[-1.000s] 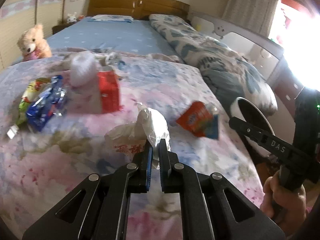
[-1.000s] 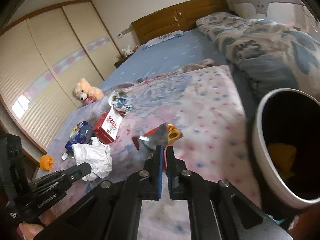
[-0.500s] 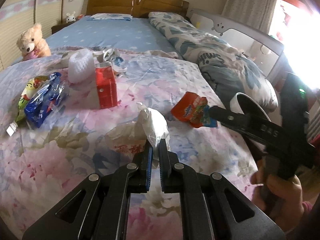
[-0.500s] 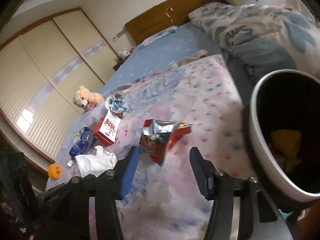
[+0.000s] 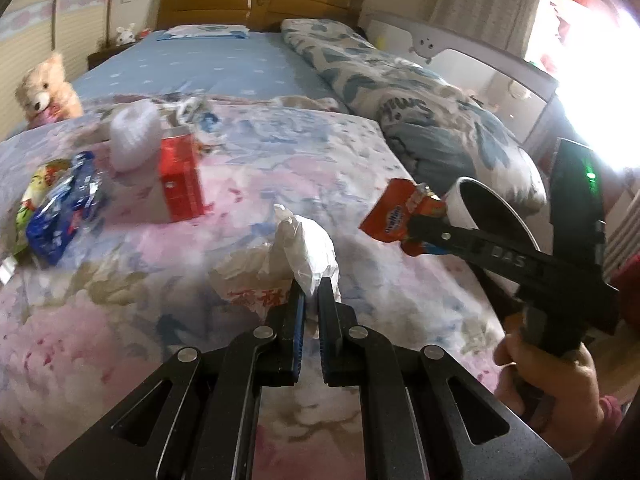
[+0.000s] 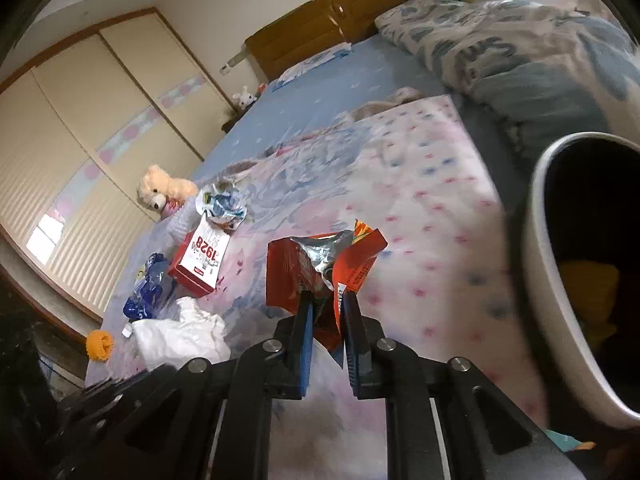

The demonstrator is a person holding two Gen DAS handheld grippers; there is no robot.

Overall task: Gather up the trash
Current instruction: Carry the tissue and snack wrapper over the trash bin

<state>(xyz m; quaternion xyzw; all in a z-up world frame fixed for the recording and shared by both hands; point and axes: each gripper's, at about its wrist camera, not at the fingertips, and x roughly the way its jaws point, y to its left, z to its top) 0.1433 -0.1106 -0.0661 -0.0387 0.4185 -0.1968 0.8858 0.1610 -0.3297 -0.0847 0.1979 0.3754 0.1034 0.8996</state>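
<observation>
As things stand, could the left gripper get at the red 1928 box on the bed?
Probably not yet: the left gripper is shut on the white plastic bag. The path over the quilt to the red box looks clear, but the jaws are occupied.

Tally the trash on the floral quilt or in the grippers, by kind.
Snack wrappers: 4 (red wrapper, blue wrapper, green-yellow wrapper, crumpled blue-white wrapper)
White plastic bag: 1
Red carton: 1
White foam net: 1
Small white scrap: 1
Total: 8
</observation>
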